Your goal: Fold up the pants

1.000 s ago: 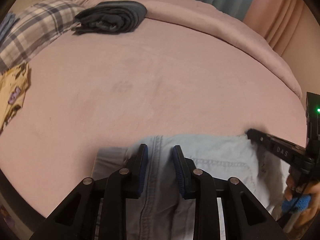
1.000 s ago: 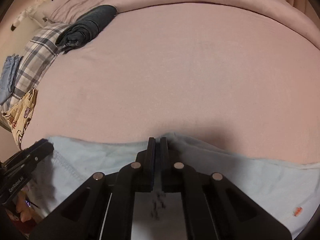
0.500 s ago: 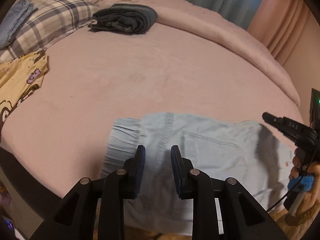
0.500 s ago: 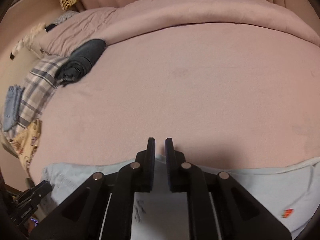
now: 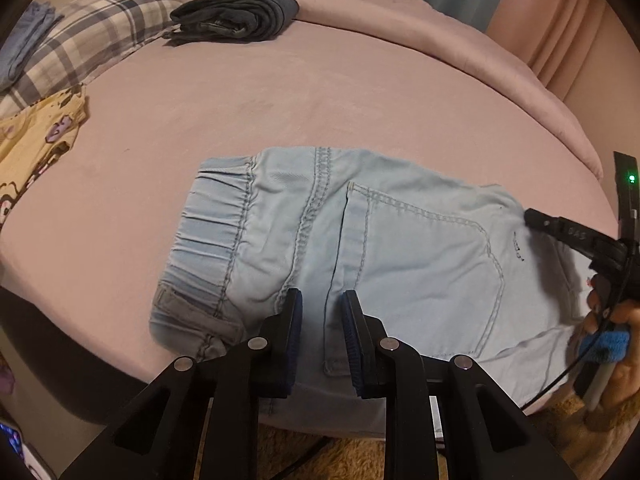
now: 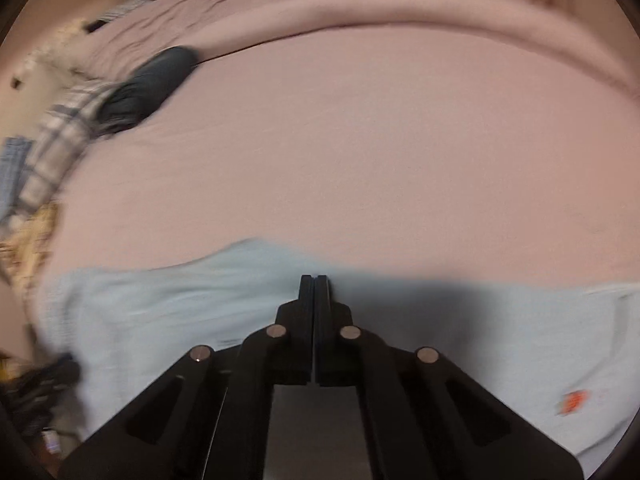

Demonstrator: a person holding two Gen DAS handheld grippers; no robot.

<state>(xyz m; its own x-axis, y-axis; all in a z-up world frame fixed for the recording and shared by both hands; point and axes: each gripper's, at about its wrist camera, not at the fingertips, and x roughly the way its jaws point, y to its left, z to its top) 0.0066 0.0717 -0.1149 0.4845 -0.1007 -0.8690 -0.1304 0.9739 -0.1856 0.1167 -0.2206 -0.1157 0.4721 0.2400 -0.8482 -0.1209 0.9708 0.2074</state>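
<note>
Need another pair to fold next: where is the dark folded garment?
In the left wrist view, the dark folded garment lies at the bed's far side, beside the plaid pillow.

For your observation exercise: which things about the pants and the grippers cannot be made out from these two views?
- Pants legs: left view, cut off by the right edge and the bed's rim.
- Right gripper: right view, jaws together, but blur hides whether cloth is pinched.
- Orange mark: right view, blurred.
- Left gripper: open; contact with the pants unclear.
</note>
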